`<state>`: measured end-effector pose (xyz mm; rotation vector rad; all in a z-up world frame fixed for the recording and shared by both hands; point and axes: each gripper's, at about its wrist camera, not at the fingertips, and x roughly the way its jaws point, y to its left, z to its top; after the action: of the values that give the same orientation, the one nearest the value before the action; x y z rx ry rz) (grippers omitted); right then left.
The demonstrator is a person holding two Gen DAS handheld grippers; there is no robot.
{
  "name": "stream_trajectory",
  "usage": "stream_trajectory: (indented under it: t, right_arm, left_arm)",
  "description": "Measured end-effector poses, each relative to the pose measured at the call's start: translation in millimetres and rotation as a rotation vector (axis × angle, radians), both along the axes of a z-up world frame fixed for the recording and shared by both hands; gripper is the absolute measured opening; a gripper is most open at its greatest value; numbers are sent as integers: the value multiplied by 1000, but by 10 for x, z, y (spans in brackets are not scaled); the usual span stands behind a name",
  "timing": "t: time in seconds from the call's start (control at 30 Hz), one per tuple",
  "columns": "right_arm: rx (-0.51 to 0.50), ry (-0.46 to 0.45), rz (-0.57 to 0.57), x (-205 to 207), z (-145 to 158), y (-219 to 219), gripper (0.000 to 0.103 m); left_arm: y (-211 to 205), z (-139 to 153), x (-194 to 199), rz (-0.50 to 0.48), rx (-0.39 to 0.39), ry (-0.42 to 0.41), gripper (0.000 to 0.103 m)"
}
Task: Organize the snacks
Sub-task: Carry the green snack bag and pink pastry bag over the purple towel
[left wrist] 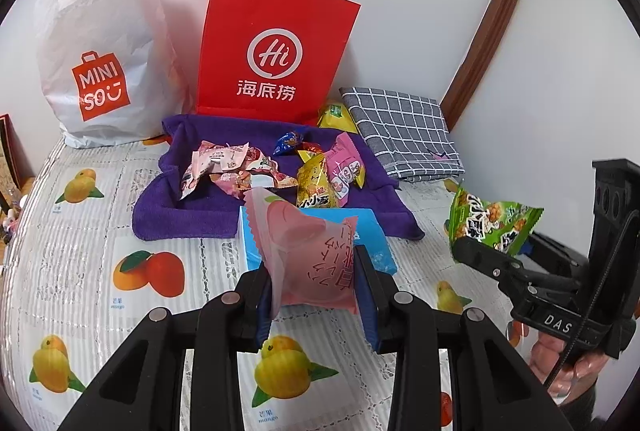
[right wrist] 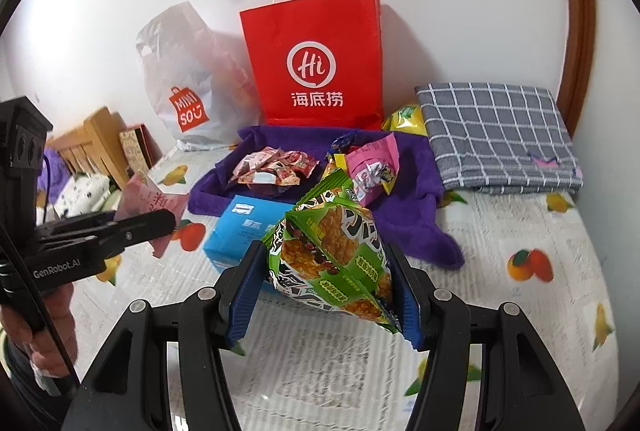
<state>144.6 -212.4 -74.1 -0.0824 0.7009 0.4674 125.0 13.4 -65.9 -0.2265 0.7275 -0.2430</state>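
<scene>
My left gripper (left wrist: pixel 316 271) is shut on a pink peach-print snack packet (left wrist: pixel 308 255), held above the table in front of a blue box (left wrist: pixel 376 247). My right gripper (right wrist: pixel 324 279) is shut on a green snack bag (right wrist: pixel 336 251), also held above the table. In the left wrist view the right gripper (left wrist: pixel 476 251) and its green bag (left wrist: pixel 488 219) show at the right. In the right wrist view the left gripper (right wrist: pixel 160 223) and its pink packet (right wrist: pixel 156 203) show at the left. A purple towel (left wrist: pixel 208 207) holds several small snack packets (left wrist: pixel 232 167).
A red paper bag (left wrist: pixel 276 43) and a white MINISO bag (left wrist: pixel 104 43) stand against the back wall. A folded grey checked cloth (left wrist: pixel 404 131) lies at the back right, with a yellow packet (left wrist: pixel 336 115) beside it. A fruit-print tablecloth (left wrist: pixel 80 271) covers the table.
</scene>
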Motion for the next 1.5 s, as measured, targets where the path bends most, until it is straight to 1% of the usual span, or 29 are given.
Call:
stream_trajectory:
  t: [0.1,0.4,0.5,0.63,0.8,0.9,1.13,1.4,1.5]
  right_arm:
    - [-25,-5,9,62,15,1,59]
    - [16,6,-2,218,41,-8,59]
    - [24,-1,-10,293,102,13,59]
    - [22,-10,-25,423,199,53,59]
    - [15,-8,-32,579,278,106,59]
    - [15,-7,-42,690,312,132,59]
    - [68,13,-45,1024,412,170,59]
    - [89,35,-52,1378,383,244,59]
    - [76,30,-53,1487,352,234,59]
  left_arm:
    - [-1,-13,31,2,-4,3,33]
    - [24,15,155,13,1,3,33]
    - [41,29,208,15,4,3,33]
    - [70,44,306,6,-18,17,33]
    - [69,124,420,5,6,5,33]
    - [74,168,516,1,5,6,33]
    - [148,216,785,16,-11,15,33]
    - [257,195,1069,36,-9,33,33]
    - [294,165,1191,37,-12,44,33]
